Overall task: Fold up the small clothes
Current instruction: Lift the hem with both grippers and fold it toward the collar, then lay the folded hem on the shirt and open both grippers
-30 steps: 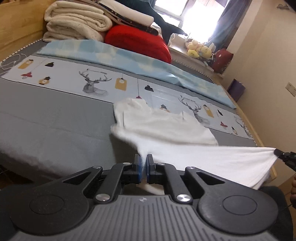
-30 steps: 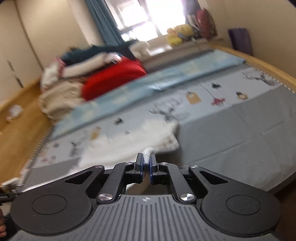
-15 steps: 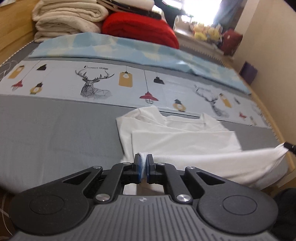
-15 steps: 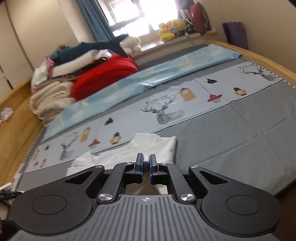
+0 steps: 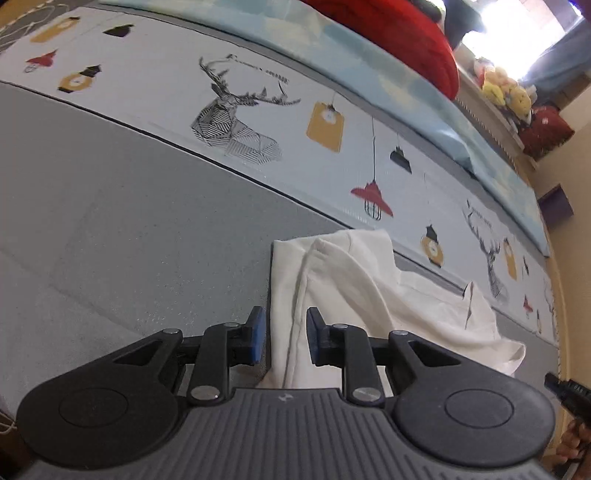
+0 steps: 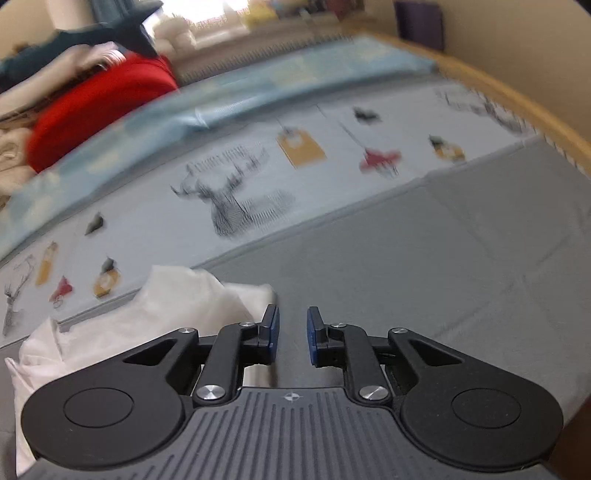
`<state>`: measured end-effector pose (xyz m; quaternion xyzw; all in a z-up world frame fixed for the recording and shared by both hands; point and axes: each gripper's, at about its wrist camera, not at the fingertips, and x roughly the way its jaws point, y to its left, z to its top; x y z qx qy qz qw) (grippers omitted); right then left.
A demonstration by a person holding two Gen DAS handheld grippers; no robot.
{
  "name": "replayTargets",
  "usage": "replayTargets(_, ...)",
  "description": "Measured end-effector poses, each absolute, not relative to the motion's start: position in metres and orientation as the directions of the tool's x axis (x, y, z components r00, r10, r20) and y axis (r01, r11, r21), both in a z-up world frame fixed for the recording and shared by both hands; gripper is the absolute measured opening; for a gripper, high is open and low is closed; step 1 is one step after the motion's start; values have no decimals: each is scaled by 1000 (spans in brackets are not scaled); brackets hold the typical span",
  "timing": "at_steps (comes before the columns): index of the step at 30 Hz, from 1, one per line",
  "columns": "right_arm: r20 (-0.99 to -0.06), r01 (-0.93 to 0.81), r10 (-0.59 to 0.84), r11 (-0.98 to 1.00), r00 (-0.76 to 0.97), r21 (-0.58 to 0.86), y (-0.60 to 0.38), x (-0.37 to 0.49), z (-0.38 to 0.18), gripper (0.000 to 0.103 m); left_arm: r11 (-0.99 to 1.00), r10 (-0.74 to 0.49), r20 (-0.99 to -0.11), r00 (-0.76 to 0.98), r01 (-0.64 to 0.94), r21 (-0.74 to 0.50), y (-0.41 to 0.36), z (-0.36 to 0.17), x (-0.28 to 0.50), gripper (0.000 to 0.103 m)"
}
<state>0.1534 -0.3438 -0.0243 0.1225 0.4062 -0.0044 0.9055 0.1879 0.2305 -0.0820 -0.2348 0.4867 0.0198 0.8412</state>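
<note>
A small white garment (image 5: 373,295) lies folded over itself on the grey bed cover (image 5: 129,229). In the left wrist view my left gripper (image 5: 283,334) is open, its jaws apart on either side of the garment's near left edge. In the right wrist view the same white garment (image 6: 155,314) lies to the left of my right gripper (image 6: 291,330), which is open and empty over bare grey cover. The right gripper's tip also shows at the left wrist view's right edge (image 5: 561,387).
A printed strip with deer and lamps (image 5: 236,122) crosses the bed behind the garment, then a light blue sheet (image 5: 369,66). A red cushion (image 5: 399,33) and stacked blankets (image 6: 14,147) lie at the far side. The wooden bed rim (image 6: 517,103) runs along the right.
Both grippers have opened and let go of the white garment, which now lies folded on the bed. Both have dropped closer to the cover; the right one is moving.
</note>
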Motion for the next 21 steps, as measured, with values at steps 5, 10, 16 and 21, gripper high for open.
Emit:
replayTargets(5,-781,31,164,973,602,227,-341,165,-51,22,929,-170,-854,492,-210,-306,213,-103,206,31)
replayTargets(10,-806,-37,188,979,561,203,-328,176,-70,22,944,-164,-856,491,-173,-280,196,-112,220,40)
replayTargets(16,-806,-102,179,984,564,148,-304,197,-77,25,949,-131,-862,490,-189,-252,194,-122,247,43)
replayTargets(21,-801,-98,165,986,576,133,-289,216,-81,25,947,-140,-858,493,-185,-261,187,-127,265,43)
